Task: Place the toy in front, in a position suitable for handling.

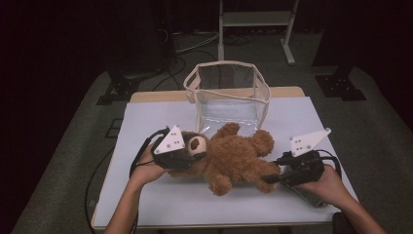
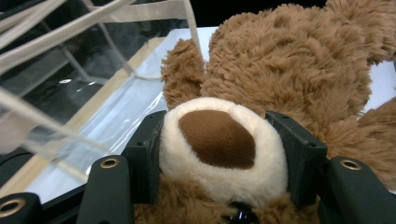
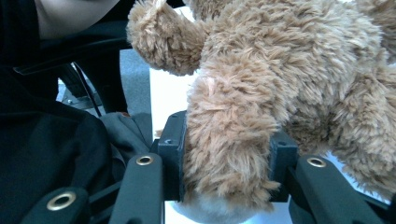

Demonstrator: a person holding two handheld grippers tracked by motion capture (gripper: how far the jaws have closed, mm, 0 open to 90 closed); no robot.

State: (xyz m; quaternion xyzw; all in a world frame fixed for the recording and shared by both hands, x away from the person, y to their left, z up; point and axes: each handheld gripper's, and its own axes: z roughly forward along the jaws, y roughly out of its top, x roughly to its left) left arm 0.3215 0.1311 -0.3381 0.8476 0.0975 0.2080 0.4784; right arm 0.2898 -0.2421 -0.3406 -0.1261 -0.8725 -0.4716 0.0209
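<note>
So the setup is a white table [image 1: 160, 192] with a wooden strip along its far edge, sitting in a pretty dark room with grey floor, cables trailing around and a pale metal frame [image 1: 255, 19] at the back. A see-through bag [image 1: 229, 92] with cream edging stands open on the table, just beyond both tongs.

The teddy bear [image 1: 234, 158] is brown and shaggy, with a cream muzzle and a darker brown nose patch. It's stretched out on its back between the two tongs, close in front of the bag.

The left gripper [image 2: 223, 154] is clamped on the bear's muzzle, jaws pressing into the cream fur from either side. The right gripper [image 3: 229, 158] is gripping one of the bear's legs, fur bulging out between the jaws. So the bear spans from one tong to the other, head end at the left one, leg end at the right one.
</note>
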